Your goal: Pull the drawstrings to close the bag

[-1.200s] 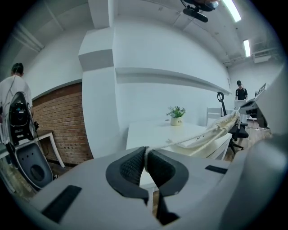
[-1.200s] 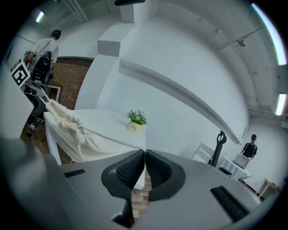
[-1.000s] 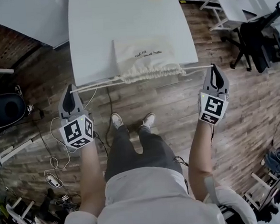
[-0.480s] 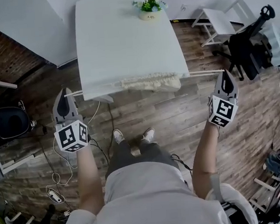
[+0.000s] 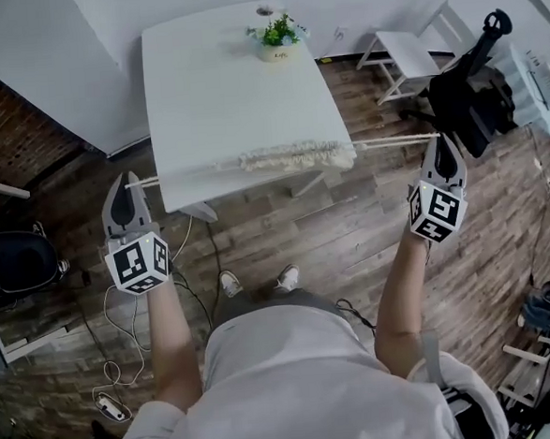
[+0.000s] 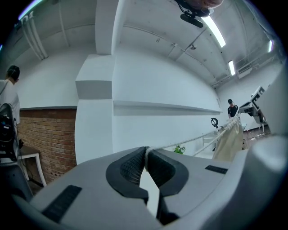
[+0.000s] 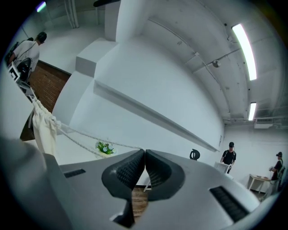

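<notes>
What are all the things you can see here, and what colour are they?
table: one, white, middle of the room
bag: one, cream, gathered shut, hanging from its strings by the table's near edge
left drawstring: one, whitish, pulled straight from bag to left gripper
right drawstring: one, whitish, pulled straight from bag to right gripper
potted plant: one, green, table's far end
office chair: one, black, right of the table
small chair: one, white, by the far wall
cables: a few, white, floor at left
shoes: two, pale, on the wooden floor
left gripper: one, grey, jaws shut on left drawstring
right gripper: one, grey, jaws shut on right drawstring
</notes>
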{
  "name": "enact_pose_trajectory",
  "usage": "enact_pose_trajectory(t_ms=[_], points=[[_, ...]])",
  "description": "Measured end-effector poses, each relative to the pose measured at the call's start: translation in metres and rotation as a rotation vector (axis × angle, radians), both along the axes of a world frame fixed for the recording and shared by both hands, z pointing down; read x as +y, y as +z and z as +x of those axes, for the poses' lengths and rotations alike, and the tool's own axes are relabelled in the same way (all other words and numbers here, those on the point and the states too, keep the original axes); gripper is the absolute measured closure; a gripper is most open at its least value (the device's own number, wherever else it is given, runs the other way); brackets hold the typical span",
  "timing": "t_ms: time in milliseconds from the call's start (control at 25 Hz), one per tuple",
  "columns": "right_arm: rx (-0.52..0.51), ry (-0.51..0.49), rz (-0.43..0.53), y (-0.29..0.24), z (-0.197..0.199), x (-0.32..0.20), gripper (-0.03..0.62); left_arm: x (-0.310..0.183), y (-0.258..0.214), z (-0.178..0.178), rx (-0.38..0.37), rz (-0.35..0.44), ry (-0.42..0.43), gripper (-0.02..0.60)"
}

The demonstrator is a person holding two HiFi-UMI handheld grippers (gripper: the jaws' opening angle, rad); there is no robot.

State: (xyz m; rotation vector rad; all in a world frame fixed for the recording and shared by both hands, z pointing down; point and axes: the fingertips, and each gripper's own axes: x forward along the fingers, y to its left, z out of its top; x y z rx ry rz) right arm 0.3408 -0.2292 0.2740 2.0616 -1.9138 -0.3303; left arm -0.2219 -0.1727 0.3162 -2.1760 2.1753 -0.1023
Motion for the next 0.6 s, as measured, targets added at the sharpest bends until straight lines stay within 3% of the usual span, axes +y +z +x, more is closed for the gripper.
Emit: enact_pose_trajectory(t_ms=[200,400,600], points=[[0.015,0.013,0.054,-0.033,0.002,0.01,0.556,0.003,-0.016,-0.018,0.04,0.034,-0.024,0.566],[-0.03,0.024,0.09,-0.044,0.0,0.016,0.556,0.002,-0.033,-0.042,0.142,0.078,-0.039,0.566],[-0.048,0.038,0.097,-0.043,0.002,0.019,0.556,0.001,-0.049,-0.054,0.118,0.104,-0.049,0.565]])
